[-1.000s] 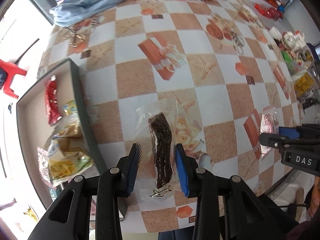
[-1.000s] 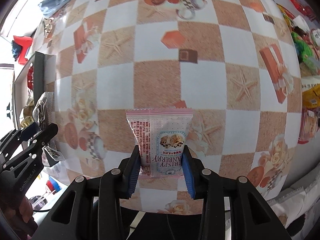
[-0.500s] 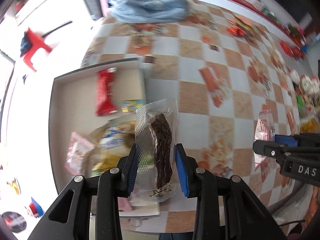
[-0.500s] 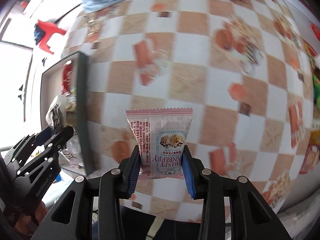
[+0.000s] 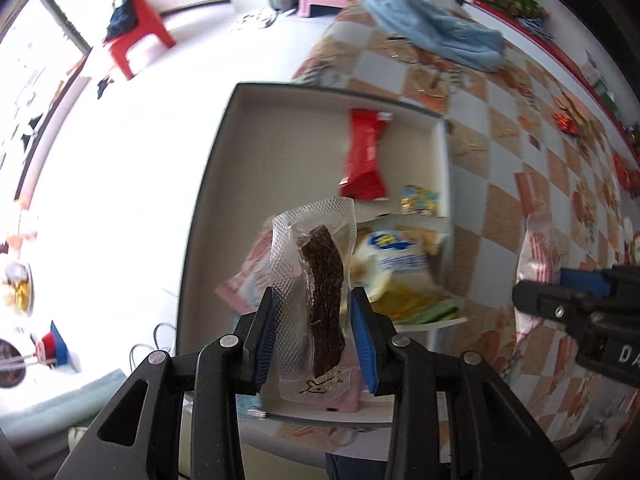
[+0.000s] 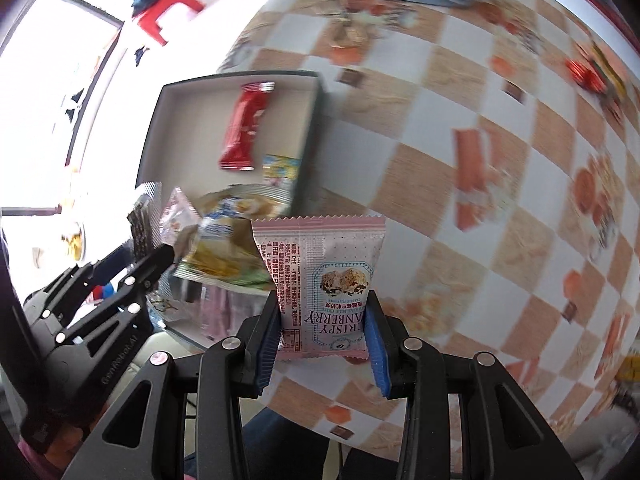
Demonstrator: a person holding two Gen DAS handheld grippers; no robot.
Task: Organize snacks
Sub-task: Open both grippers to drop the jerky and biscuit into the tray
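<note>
Checkered tablecloth [image 5: 496, 204] carries the snack box [image 5: 208, 184]; your left gripper [image 5: 316, 340] clamps the jerky packet [image 5: 316, 300] above it, your right gripper [image 6: 324, 344] clamps the cranberry packet [image 6: 320, 280] beside its right wall.

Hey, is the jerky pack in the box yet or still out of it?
Out. The jerky pack is clamped upright in the left tongs, held above the box, where other snacks already lie.

Clear embossed plastic pouch [image 5: 316, 280], glossy pink foil-like packet [image 6: 320, 280] — matt black plastic gripper arms, smooth patterned tablecloth [image 6: 440, 184].
</note>
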